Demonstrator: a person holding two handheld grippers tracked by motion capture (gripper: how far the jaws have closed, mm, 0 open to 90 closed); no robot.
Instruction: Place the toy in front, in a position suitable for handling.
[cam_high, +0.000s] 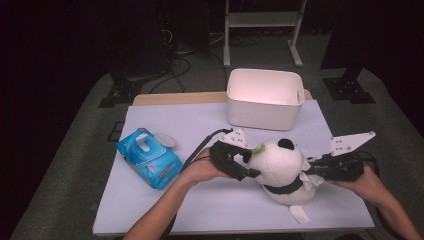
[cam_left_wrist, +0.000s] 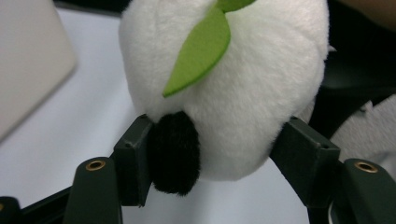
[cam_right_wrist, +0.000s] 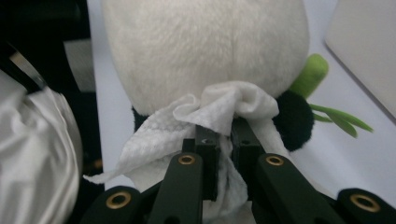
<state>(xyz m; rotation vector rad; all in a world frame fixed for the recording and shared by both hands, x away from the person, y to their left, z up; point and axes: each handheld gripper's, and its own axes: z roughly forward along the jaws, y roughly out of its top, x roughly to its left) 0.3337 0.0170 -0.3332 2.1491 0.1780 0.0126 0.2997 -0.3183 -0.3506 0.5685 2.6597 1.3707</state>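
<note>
Plush panda (cam_high: 282, 167): white body, black ears and band, bright green leaf (cam_left_wrist: 198, 51). Wipe (cam_right_wrist: 210, 116): white, embossed dimple pattern. Wipes pack (cam_high: 149, 157): blue, white lid. Bin (cam_high: 265, 97): off-white. Bench (cam_high: 200, 200): pale lavender cover. Both grippers: black jaws, brass-coloured screws.

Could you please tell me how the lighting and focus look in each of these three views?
High view: the table is evenly lit, the room behind falls to black, and the white bin glows slightly overexposed. Left gripper view: the panda toy is fairly sharp, while the bin at the left edge is blurred. Right gripper view: the wipe is crisp, and the left side is dark and soft.
</note>
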